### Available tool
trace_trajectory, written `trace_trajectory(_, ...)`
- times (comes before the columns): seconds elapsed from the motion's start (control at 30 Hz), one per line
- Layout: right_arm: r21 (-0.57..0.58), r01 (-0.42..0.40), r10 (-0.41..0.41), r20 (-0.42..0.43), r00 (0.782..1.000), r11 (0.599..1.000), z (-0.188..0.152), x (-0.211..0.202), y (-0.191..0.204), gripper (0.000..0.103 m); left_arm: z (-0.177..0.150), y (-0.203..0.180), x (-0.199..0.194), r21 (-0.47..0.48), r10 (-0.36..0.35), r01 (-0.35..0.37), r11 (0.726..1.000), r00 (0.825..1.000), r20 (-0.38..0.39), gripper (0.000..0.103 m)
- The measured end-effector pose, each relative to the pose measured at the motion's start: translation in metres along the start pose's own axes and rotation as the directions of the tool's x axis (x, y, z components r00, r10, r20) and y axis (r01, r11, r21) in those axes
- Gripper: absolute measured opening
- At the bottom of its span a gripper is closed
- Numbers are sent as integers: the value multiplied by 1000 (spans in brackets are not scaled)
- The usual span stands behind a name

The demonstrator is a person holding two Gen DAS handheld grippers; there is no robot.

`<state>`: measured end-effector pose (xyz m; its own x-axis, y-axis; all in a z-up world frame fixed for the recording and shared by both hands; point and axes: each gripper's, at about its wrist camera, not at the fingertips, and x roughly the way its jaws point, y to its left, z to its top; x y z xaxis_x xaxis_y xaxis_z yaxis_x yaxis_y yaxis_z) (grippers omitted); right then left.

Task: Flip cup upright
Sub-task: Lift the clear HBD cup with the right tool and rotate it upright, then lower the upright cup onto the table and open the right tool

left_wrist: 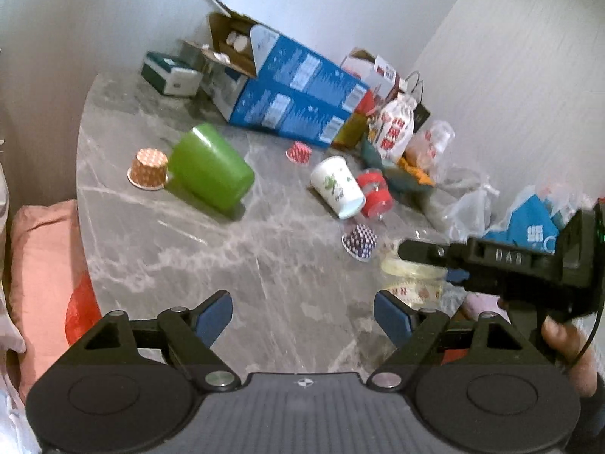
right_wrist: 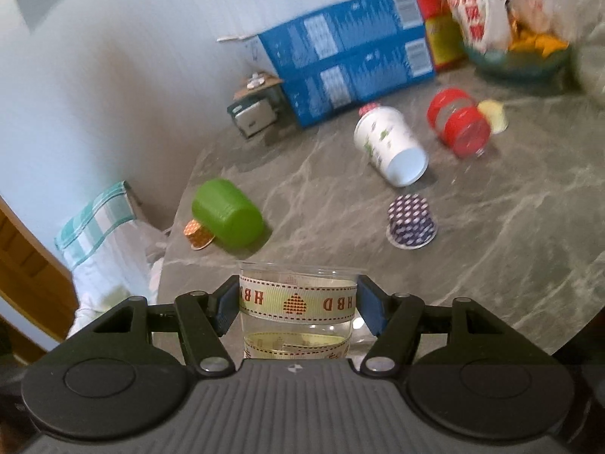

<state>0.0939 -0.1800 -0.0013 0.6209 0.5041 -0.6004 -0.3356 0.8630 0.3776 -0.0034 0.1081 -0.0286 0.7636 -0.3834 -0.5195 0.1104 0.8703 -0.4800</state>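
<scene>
We have the clear cup (right_wrist: 297, 304) clamped in the right tool (right_wrist: 297, 308), one blue pad on either side of its wall, low in the centre of the right wrist frame. It stands with its long axis roughly vertical, rim up, and a printed ribbon (right_wrist: 298, 302) is coiled inside it; whether its base touches the table (right_wrist: 491, 265) we cannot tell. In the left wrist frame the same cup (left_wrist: 412, 283) shows at the lower right, just past the left tool (left_wrist: 302, 314), whose fingers stand wide apart on nothing.

The right tool is plainly the one on the cup. Other cups lie on their sides higher in the frame: a green cup (right_wrist: 227, 217) at centre left and a white printed cup (right_wrist: 389, 145) at upper right, its mouth toward us. Both look empty. A dotted paper cup (right_wrist: 410, 221) sits rim down between.
</scene>
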Motion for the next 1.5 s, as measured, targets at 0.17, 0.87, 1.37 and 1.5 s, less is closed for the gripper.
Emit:
trace_trajectory(0.17,-64,24,-18,85,996,998,-6,-8,4,66,0,2,-4,-19,-1,2,1000,1000,22,85)
trace_trajectory(0.87,-305,79,101,531,841,949,-55,-32,-7,66,-22,-28,4,116,-6,-11,993,989,145,90)
trace_trajectory(1.37,-410,224,186,749,636,884,-125,9,-18,66,-37,-15,20,54,-50,43,998,991,126,90)
trace_trajectory(1.5,-407,218,175,734,656,887,-121,15,-22,66,-39,-15,22,57,-45,38,998,992,118,90)
